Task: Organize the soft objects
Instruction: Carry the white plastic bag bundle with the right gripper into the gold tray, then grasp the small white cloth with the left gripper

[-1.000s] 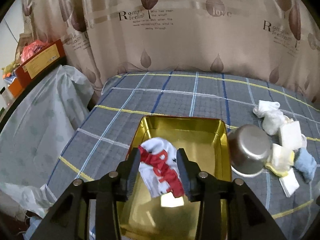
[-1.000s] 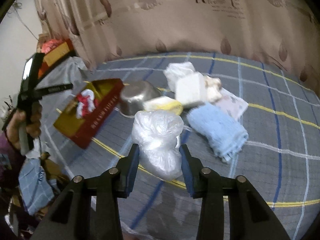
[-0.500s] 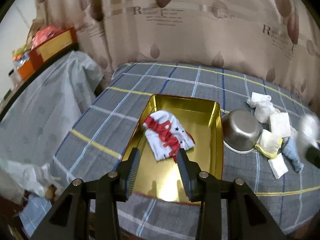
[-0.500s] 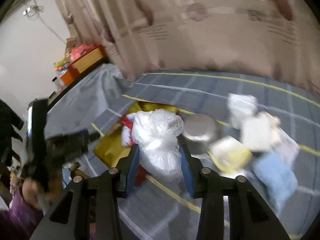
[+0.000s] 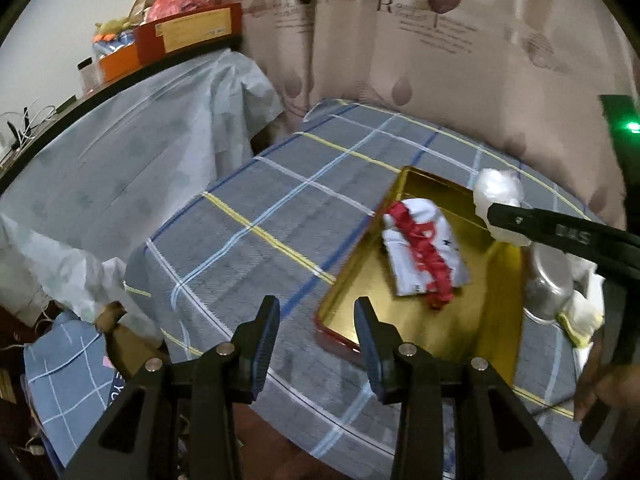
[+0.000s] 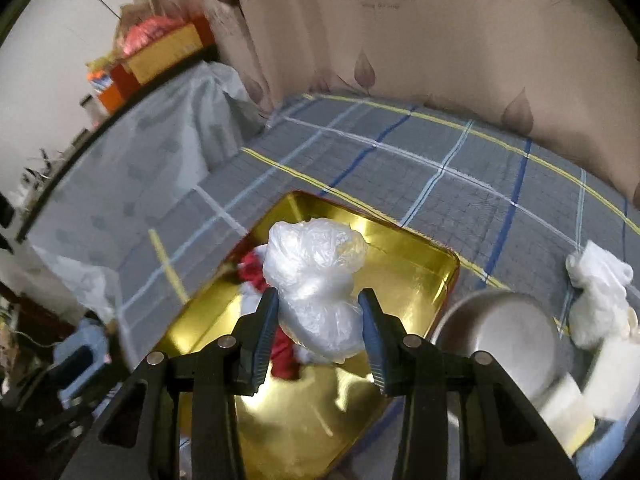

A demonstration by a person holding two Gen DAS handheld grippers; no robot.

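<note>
My right gripper (image 6: pixel 318 314) is shut on a crumpled clear plastic bag (image 6: pixel 316 276) and holds it above the gold tin tray (image 6: pixel 416 256). In the left wrist view the bag (image 5: pixel 498 196) hangs over the tray's far right side (image 5: pixel 432 188), held by the right gripper's fingers (image 5: pixel 520 220). A white and red cloth (image 5: pixel 424 256) lies in the tray; it is partly hidden behind the bag in the right wrist view (image 6: pixel 250 270). My left gripper (image 5: pixel 316 328) is open and empty, left of the tray's near corner.
A steel bowl (image 6: pixel 500 332) stands right of the tray on the grey plaid bedspread (image 5: pixel 256 240). White soft items (image 6: pixel 596 296) lie right of the bowl. A covered shelf (image 5: pixel 120 140) with boxes stands to the left. A curtain hangs behind.
My right gripper has carried the plastic bag left from the bedspread to above the tray. My left gripper has let go of the white and red cloth and drawn back to the left.
</note>
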